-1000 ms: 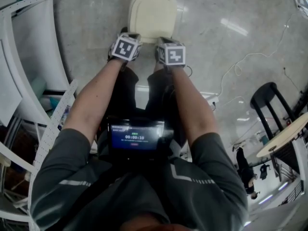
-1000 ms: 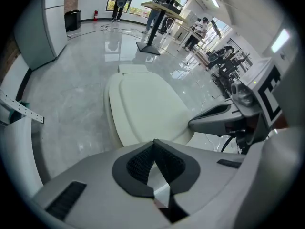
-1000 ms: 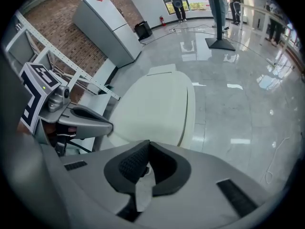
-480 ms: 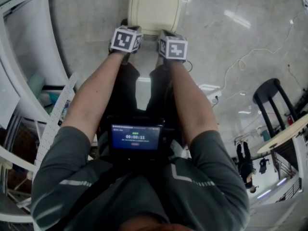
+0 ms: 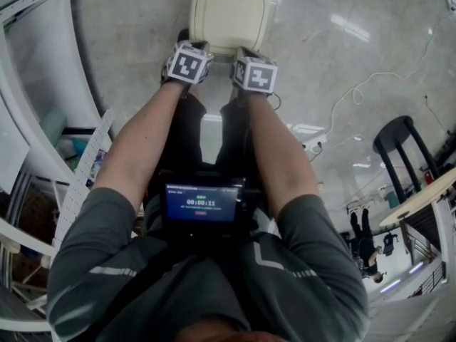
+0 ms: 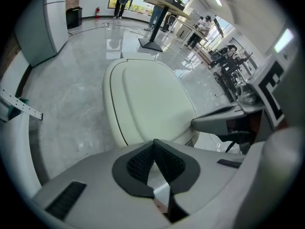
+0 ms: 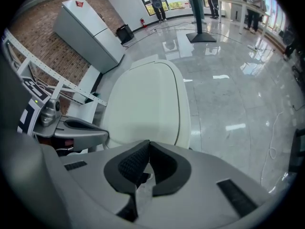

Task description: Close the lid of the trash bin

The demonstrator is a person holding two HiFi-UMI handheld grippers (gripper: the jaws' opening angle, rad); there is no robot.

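Closure seemed already achieved: the lid (image 6: 152,99) was seen lying flat on the trash bin (image 5: 226,16), which stood on the floor (image 5: 320,63) just ahead of both claws, with no gap visible at its rim. The left claw (image 6: 153,144) and the right claw (image 7: 147,144) were held side by side near the bin's near edge, each pressed shut at the tips with nothing gripped, so little beyond withdrawal was judged to remain.
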